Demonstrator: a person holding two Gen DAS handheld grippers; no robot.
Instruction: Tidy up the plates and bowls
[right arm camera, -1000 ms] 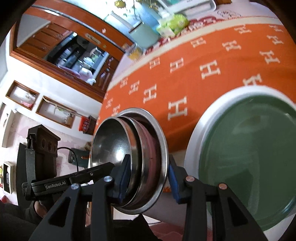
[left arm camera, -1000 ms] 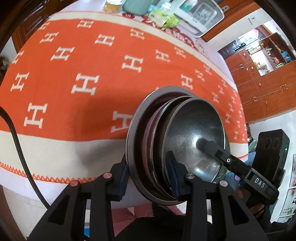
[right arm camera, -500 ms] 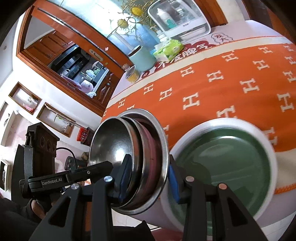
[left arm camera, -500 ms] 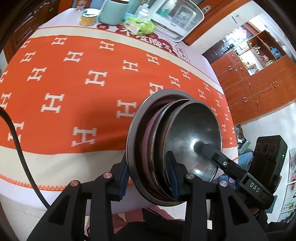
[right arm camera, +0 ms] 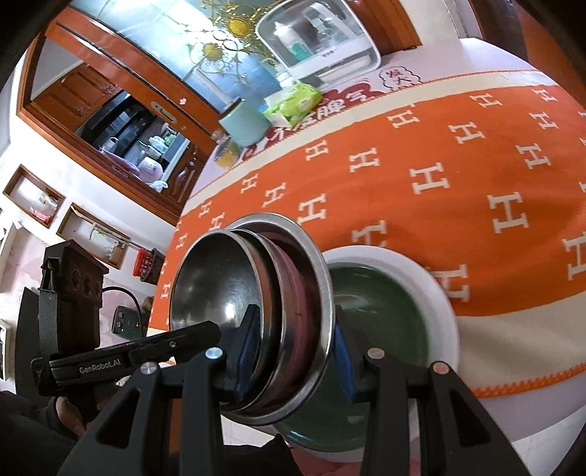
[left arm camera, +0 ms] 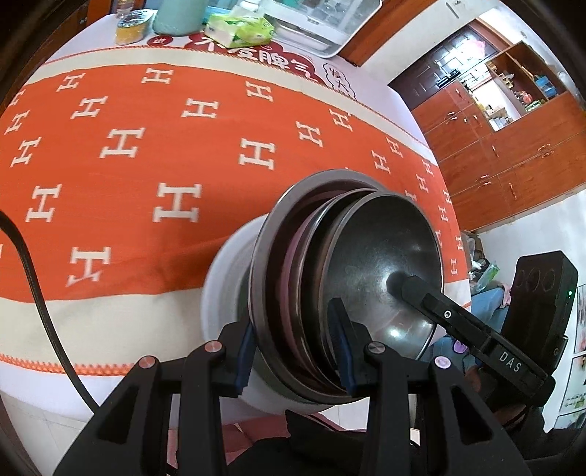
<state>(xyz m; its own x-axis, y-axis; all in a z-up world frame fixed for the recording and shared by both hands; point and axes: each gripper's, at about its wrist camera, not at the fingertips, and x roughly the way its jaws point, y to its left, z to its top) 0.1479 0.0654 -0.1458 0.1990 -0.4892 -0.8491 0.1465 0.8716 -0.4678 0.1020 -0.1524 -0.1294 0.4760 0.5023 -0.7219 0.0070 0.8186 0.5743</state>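
Both grippers, left (left arm camera: 293, 348) and right (right arm camera: 289, 351), clamp the nested steel bowl stack (left arm camera: 340, 278), frame centre, beside green plate (right arm camera: 384, 315).

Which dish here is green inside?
The big white-rimmed plate lying on the orange cloth. The stacked bowls in both grippers are bare steel, one pinkish.

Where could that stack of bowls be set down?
The orange cloth is bare from the green plate at the near edge to the far strip. That strip is crowded: tissue pack, mint canister, yellow jar, white appliance.
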